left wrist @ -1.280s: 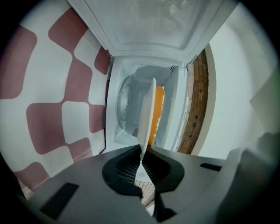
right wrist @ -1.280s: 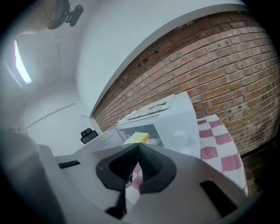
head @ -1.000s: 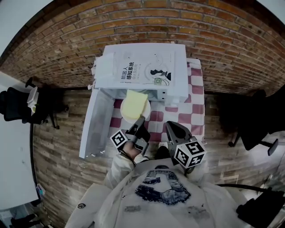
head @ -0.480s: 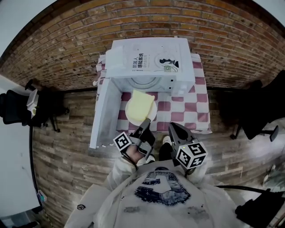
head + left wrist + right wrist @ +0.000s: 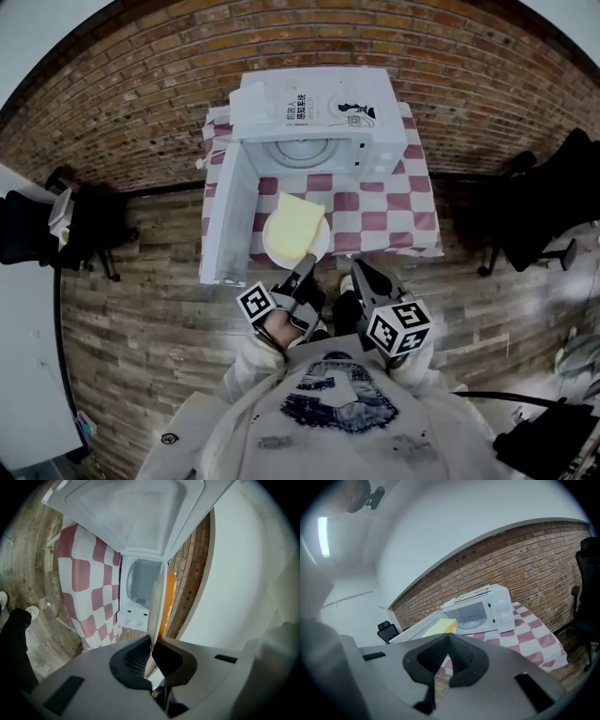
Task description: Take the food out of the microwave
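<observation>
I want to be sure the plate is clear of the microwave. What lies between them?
Only bare checked tablecloth, as the head view shows. The plate with its yellow food is wholly outside the microwave.

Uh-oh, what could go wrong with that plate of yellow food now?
1. The left claw pinches only the plate's near rim, so the plate could tip and the yellow food slide off.
2. The open microwave door stands just beside the plate, so a sideways swing might bump it.
3. The right claw is shut, empty and apart from the plate, so nothing backs up that one grip.
</observation>
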A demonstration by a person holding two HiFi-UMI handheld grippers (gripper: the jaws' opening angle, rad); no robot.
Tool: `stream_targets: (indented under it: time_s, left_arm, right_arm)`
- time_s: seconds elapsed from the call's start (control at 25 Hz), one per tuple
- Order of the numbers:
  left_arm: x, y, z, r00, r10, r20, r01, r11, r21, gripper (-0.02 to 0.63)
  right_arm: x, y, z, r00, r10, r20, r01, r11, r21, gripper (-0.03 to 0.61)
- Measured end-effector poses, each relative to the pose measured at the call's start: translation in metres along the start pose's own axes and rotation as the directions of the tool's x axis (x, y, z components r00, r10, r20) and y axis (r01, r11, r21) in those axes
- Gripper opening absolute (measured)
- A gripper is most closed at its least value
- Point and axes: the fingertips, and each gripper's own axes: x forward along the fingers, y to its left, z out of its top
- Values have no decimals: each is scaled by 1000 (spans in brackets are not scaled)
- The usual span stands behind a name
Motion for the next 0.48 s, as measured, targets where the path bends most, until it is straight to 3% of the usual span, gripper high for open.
stream_targets:
  time_s: [0.48]
  left_arm:
    - [-34,-12,-31,999,-18,-29,17,1000,-25,17]
  right_arm:
    - [-28,24,-19,1000,-9,-13,9,1000,-17,14]
